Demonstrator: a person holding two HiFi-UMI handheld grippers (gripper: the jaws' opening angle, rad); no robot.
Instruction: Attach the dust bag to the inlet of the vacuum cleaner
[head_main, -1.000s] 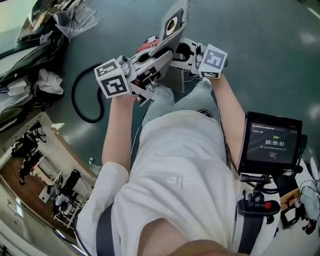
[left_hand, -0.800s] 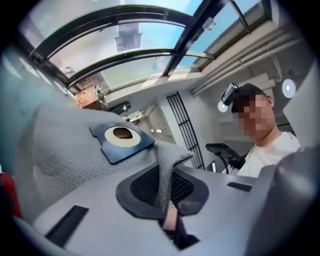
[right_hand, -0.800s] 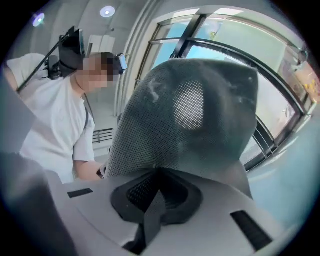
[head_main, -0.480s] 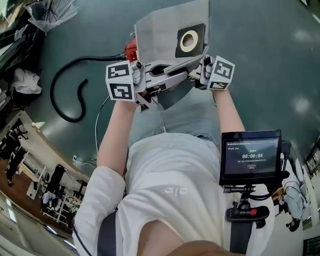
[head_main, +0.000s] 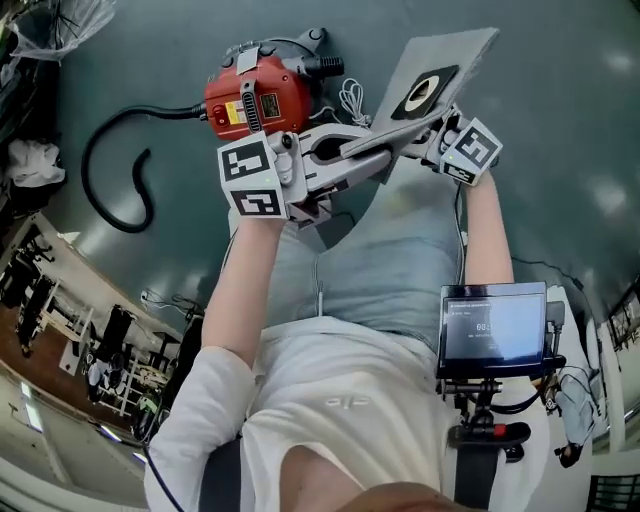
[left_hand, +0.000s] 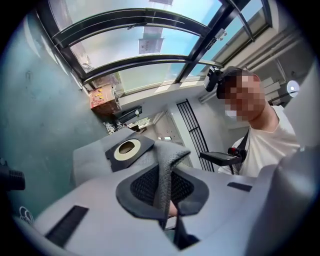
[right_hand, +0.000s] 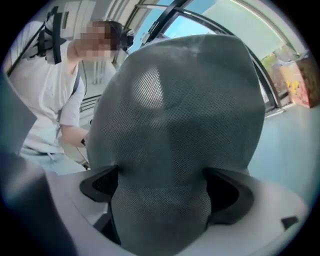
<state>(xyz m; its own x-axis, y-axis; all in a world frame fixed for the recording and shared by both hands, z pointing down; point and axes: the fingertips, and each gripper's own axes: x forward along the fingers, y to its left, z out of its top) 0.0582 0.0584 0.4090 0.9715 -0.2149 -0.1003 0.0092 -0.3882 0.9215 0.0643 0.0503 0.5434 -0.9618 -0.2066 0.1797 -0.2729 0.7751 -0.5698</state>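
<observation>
One dust bag (head_main: 460, 55), edge clamped in left gripper (left_hand: 167, 187), right gripper (right_hand: 165, 200) just opened wide around view-filling fabric.

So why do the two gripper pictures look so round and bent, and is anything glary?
Left gripper view: the wide-angle lens bows the roof beams and darkens the corners. Right gripper view: the dust bag sits so close that its mesh fills the frame, slightly soft. Head view: pale glare patches on the floor.

dust bag (head_main: 432, 78) lowered, tilted, vacuum cleaner (head_main: 256, 95) nearer
</observation>
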